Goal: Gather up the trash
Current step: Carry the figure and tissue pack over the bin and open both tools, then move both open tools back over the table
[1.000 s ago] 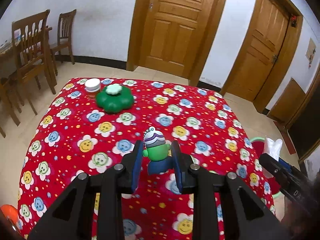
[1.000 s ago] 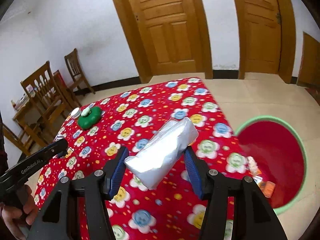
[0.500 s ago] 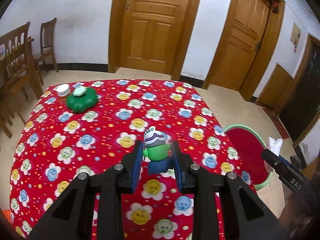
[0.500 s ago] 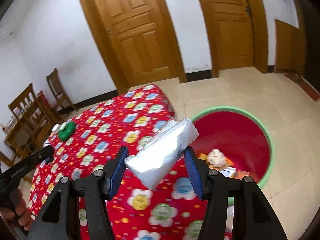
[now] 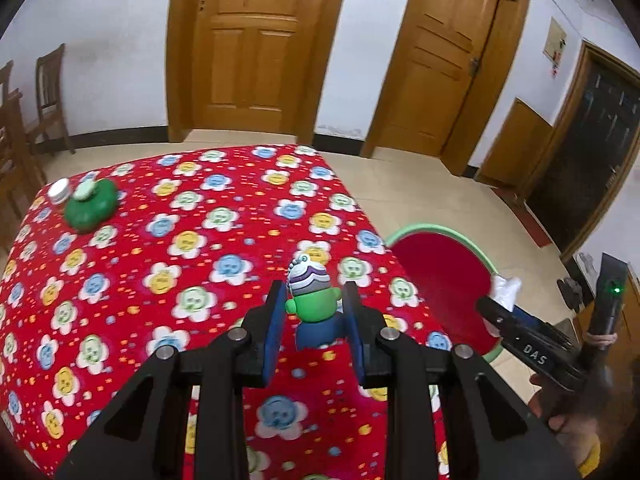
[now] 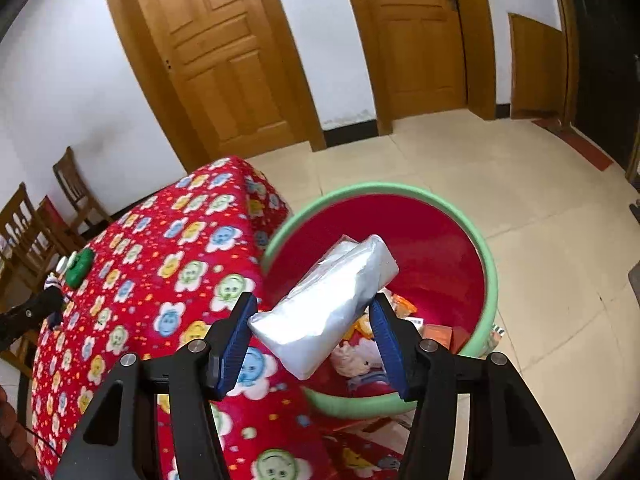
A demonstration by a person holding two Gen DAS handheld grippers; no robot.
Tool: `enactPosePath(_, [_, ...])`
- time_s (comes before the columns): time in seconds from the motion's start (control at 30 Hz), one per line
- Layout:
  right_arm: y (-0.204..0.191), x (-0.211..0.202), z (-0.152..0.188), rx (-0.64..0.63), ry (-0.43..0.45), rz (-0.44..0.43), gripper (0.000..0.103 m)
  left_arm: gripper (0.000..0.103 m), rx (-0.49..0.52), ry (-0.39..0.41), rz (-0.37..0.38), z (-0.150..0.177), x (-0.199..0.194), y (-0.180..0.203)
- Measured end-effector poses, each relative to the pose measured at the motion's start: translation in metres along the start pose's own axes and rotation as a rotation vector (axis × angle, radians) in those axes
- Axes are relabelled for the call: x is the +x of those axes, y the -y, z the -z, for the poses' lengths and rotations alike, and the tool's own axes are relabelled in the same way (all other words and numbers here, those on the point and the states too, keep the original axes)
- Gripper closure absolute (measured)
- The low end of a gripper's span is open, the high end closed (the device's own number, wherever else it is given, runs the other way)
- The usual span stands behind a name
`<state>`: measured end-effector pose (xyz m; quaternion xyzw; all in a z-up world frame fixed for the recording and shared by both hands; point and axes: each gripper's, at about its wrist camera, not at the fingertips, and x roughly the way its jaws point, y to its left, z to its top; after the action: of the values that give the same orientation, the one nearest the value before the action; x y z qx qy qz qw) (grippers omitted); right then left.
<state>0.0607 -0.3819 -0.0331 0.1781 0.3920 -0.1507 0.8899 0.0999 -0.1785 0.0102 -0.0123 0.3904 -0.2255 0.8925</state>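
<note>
A table covered by a red tablecloth (image 5: 168,264) printed with smiling flowers fills most of both wrist views. On the tiled floor just beside the table's right edge stands a round basin (image 6: 490,264), red inside with a light green rim; its bottom holds a heap of trash (image 6: 372,344): orange wrappers, crumpled pale paper and small cartons.

The right gripper (image 6: 314,330) hangs over the basin's near-left rim with a silver foil packet (image 6: 324,306) lying slantwise between its blue pads. The left pad touches the packet's lower end; the right pad stands at its far side, and contact there is not clear. Its jaws have just been opening a little, with the packet between them. The packet's upper end reaches out over the red inside of the basin.

The left gripper (image 5: 312,316) is above the tablecloth near the table's right edge, its jaws drawn close and pinching a small toy figure (image 5: 314,304) with a green body, blue base and a striped purple-and-white cap with a bead chain.

Near the table's far left corner lies a green flower-shaped object (image 5: 92,206) with a pale knob on top, and a small white-lidded jar (image 5: 59,190) touches its left side. Behind the table stand two closed wooden doors (image 5: 252,44) and, at the left, wooden chairs (image 5: 50,96).
</note>
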Motion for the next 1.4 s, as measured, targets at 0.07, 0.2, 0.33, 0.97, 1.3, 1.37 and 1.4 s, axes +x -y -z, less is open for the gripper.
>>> enactPosePath(0.07, [0.006, 0.002, 0.0, 0.005, -0.003, 0.0, 0.043, 0.075, 0.015, -0.016, 0.018, -0.002, 0.008, 0.009])
enactPosePath(0.2, [0.017, 0.004, -0.001, 0.009, -0.004, 0.001, 0.042, 0.075, 0.038, -0.045, 0.056, -0.007, 0.024, 0.028])
enactPosePath(0.33, [0.027, 0.006, -0.003, 0.02, 0.0, 0.004, 0.032, 0.075, 0.064, -0.056, 0.108, -0.012, 0.038, 0.05])
enactPosePath(0.97, [0.073, -0.012, 0.0, 0.116, 0.035, 0.054, 0.032, 0.054, 0.184, -0.132, 0.248, -0.009, 0.09, 0.116])
enactPosePath(1.3, [0.055, -0.03, -0.003, 0.081, 0.065, 0.019, 0.029, 0.054, 0.13, -0.078, 0.166, -0.015, 0.054, 0.089])
enactPosePath(1.37, [0.044, -0.036, -0.003, 0.061, 0.074, 0.006, 0.027, 0.054, 0.109, -0.07, 0.136, -0.015, 0.044, 0.078])
enactPosePath(1.4, [0.038, -0.039, -0.003, 0.051, 0.076, -0.002, 0.027, 0.054, 0.094, -0.065, 0.122, -0.014, 0.038, 0.071])
